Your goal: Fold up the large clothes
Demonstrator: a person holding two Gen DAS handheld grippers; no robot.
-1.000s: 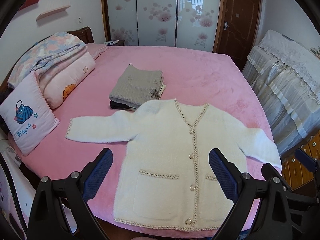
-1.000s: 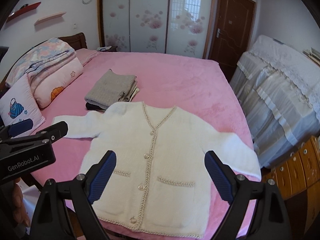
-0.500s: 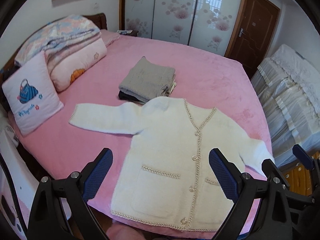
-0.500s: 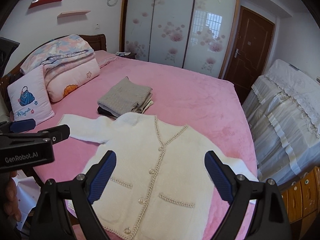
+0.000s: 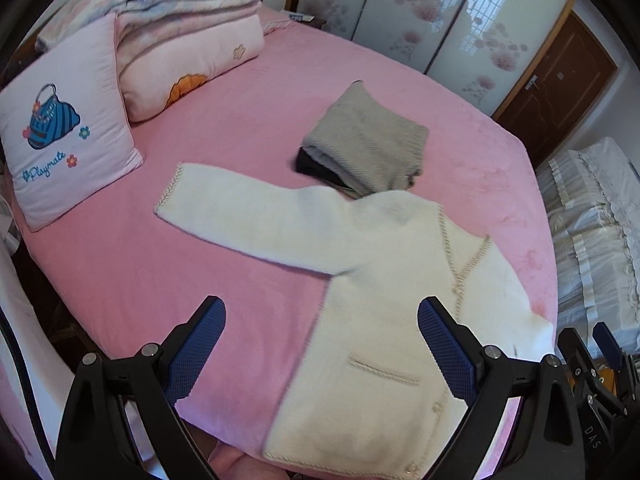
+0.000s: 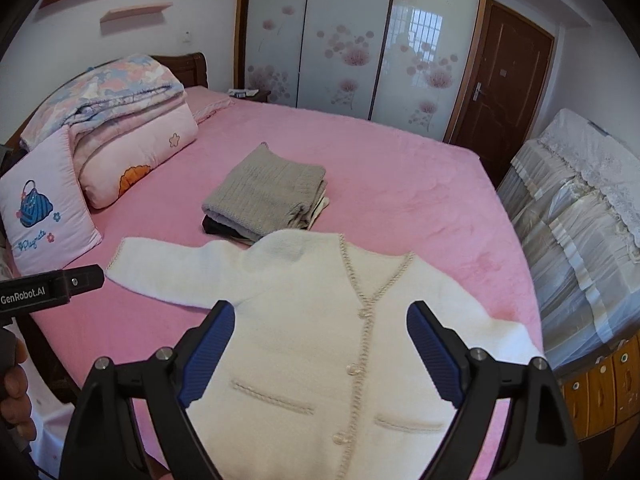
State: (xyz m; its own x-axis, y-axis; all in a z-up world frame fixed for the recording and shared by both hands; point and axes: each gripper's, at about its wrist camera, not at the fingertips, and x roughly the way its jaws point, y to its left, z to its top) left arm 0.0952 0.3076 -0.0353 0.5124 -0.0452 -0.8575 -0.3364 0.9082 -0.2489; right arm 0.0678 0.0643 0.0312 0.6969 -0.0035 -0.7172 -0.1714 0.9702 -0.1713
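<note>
A white cardigan [image 5: 384, 288] [image 6: 332, 312] lies flat, front up, on the pink bed [image 5: 248, 120] [image 6: 400, 172], both sleeves spread out. Its left sleeve [image 5: 240, 216] [image 6: 168, 272] reaches toward the pillows. My left gripper [image 5: 320, 344] hovers open above the bed and the cardigan's left side, holding nothing. My right gripper [image 6: 320, 344] hovers open over the cardigan's buttoned front, also with nothing in it. The left gripper's body [image 6: 48, 290] shows at the left edge of the right wrist view.
A stack of folded clothes with a grey knit on top [image 5: 368, 144] [image 6: 268, 196] sits just beyond the cardigan's collar. A pink cushion [image 5: 60, 140] [image 6: 44, 208] and folded quilts [image 6: 120, 120] lie at the bed's left. A covered sofa [image 6: 580, 216] stands right.
Both grippers moved forward and left over the bed; the left one swung toward the cardigan's left sleeve. The cardigan has not moved. Both jaws stay open.
</note>
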